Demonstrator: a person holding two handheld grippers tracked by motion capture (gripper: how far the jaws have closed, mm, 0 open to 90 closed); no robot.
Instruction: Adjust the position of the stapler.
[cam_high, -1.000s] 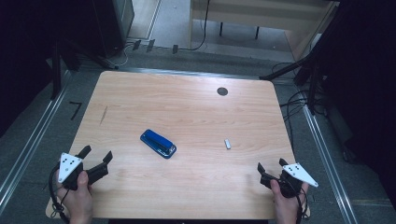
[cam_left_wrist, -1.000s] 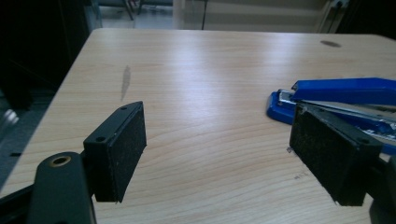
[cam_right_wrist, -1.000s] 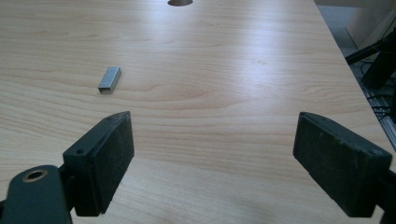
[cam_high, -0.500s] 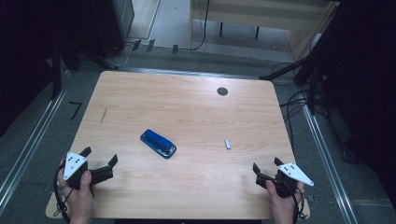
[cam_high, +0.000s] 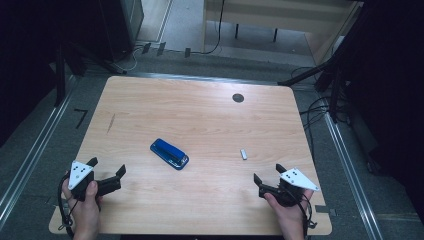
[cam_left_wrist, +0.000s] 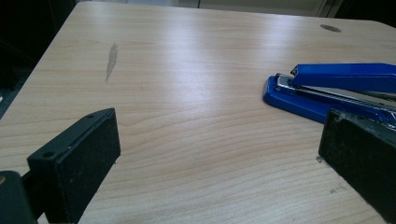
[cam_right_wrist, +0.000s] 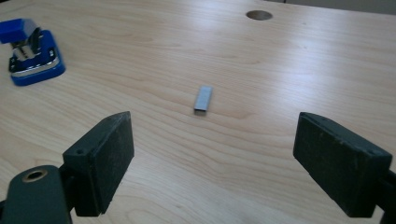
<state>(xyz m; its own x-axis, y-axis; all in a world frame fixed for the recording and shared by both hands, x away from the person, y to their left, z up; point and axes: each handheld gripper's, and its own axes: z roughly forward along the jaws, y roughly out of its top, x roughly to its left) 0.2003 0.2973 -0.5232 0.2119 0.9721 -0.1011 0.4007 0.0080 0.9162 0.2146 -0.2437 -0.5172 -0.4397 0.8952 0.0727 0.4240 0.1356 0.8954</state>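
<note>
High view: the stapler (cam_high: 169, 154) lies mid-table, its long axis running from far left to near right. The staple strip (cam_high: 243, 154) lies right of it, well apart. The left gripper (cam_high: 106, 174) sits at the near left corner, jaws wide and empty; the right gripper (cam_high: 267, 177) sits at the near right, jaws wide and empty. The strip is far and a little left of the right gripper, which is much the nearer to it.

Left gripper view: the stapler (cam_left_wrist: 327, 88) lies ahead to the right, nothing between the jaws.

Right gripper view: the strip (cam_right_wrist: 203, 98) lies straight ahead between the wide jaws, pointing almost away; the stapler (cam_right_wrist: 31, 56) is far left.
</note>
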